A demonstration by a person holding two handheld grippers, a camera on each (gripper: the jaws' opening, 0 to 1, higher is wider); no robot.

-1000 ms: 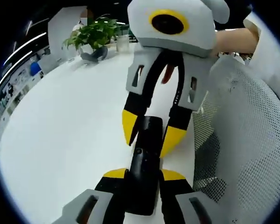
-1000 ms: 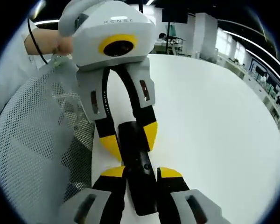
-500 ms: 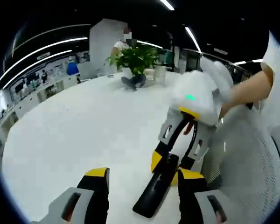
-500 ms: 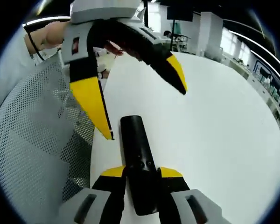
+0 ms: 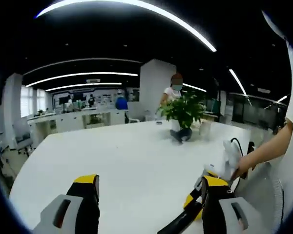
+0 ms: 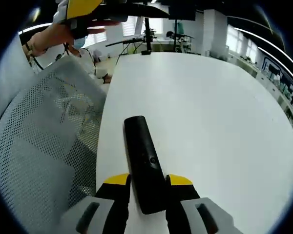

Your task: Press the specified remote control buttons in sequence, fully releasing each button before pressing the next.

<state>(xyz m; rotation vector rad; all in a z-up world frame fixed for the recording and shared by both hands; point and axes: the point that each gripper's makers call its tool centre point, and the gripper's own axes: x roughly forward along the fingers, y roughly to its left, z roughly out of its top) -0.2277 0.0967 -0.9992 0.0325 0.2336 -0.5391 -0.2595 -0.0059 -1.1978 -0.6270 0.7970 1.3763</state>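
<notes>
Right gripper sits bottom center of the right gripper view w/ its yellow-tipped jaws clamped narrow on the near end of the black remote, which lies flat on the white table and runs up toward mid-frame. A small round button shows about halfway along its top. Grey mesh chair back takes up the left side, right beside the table edge. Upper left of that view there's a hand w/ a bit of yellow jaw above it. In the left gripper view the left gripper is at the bottom, jaws spread wide, nothing btwn them. Remote's dark end pokes in at bottom right, just beside the right jaw. Potted plant stands far back on the table, upper center-right, and a person is behind it.
</notes>
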